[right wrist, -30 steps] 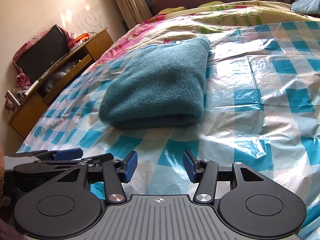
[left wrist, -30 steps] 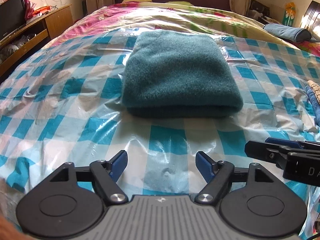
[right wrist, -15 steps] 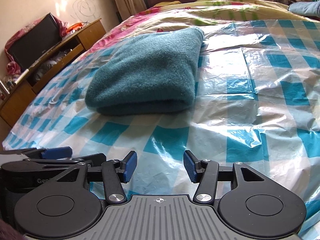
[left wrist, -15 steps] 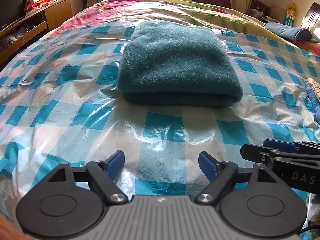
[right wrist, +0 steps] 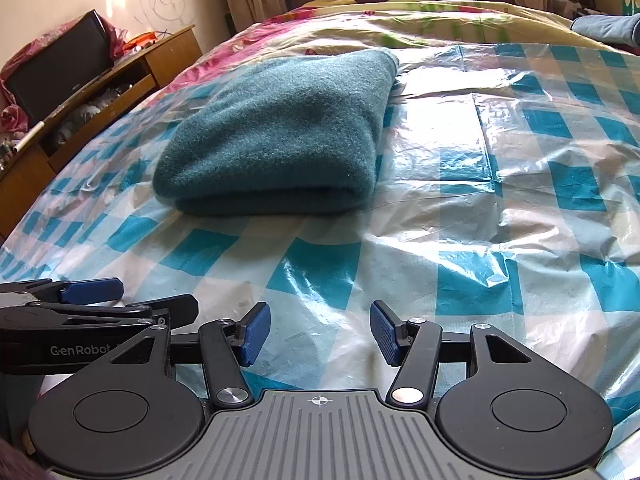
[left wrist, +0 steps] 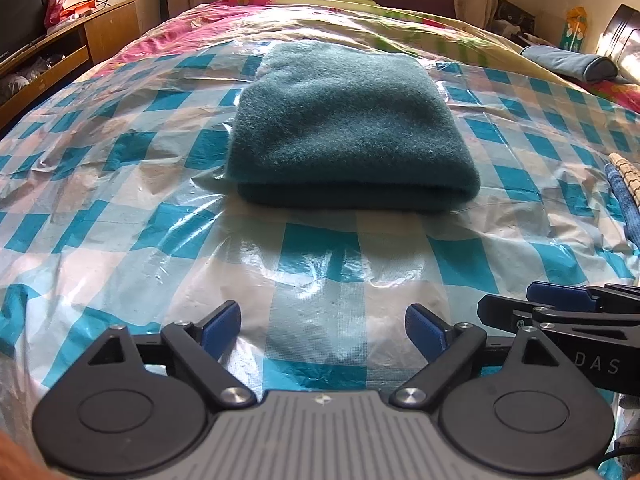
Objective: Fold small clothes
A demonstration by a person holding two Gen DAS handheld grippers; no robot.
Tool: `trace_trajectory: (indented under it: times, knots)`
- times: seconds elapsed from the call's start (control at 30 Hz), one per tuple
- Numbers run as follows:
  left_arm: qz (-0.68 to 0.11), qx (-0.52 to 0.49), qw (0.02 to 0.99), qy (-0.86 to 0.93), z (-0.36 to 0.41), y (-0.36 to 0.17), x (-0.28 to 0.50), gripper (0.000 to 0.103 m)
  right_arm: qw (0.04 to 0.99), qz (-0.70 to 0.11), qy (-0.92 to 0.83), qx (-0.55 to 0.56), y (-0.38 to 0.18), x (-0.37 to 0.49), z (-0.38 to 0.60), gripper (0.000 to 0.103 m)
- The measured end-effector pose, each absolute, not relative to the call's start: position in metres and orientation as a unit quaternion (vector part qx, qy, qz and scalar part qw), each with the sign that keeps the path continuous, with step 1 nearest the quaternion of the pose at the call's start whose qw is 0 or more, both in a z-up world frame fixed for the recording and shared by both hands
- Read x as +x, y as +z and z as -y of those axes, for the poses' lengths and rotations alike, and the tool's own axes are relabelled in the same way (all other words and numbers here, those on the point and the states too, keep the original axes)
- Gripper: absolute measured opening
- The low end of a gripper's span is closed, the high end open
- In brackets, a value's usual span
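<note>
A teal fleece garment lies folded in a thick rectangle on the blue-and-white checked plastic sheet that covers the bed; it also shows in the right wrist view. My left gripper is open and empty, low over the sheet, well short of the garment's near fold. My right gripper is open and empty too, beside the left one and to the garment's right. The right gripper shows at the right edge of the left wrist view, and the left gripper at the left edge of the right wrist view.
A wooden TV stand with a black screen stands left of the bed. A floral quilt and the headboard lie beyond the sheet. A blue pillow is at the far right. A blue cloth with a woven strip lies at the right edge.
Both grippers have drawn back a little from the folded garment and stay open. The left gripper's fingers have opened slightly wider. The garment has not moved.
</note>
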State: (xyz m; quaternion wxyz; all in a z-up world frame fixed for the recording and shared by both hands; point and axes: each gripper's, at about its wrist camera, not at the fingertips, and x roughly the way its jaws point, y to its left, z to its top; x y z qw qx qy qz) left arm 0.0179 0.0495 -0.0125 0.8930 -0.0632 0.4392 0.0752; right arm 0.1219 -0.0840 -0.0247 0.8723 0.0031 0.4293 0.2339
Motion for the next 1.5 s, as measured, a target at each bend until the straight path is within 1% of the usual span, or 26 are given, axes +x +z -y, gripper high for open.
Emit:
trace_trajectory:
  times: [1.07, 1.2, 1.5]
  knots:
    - [-0.441, -0.068, 0.892, 0.074, -0.0498, -0.0153, 0.0194, 0.099, 0.875, -0.433, 0.218, 0.004, -0.0279, 0.1235, 0.0846, 0.057]
    - [-0.442, -0.073, 0.891, 0.073, -0.0482, -0.0177, 0.0205, 0.099, 0.876, -0.435, 0.209, 0.002, -0.0286, 0.1242, 0.0842, 0.061]
    - [-0.443, -0.073, 0.89, 0.073, -0.0489, -0.0178, 0.0211, 0.1, 0.877, -0.436, 0.201, -0.002, -0.0283, 0.1246, 0.0833, 0.062]
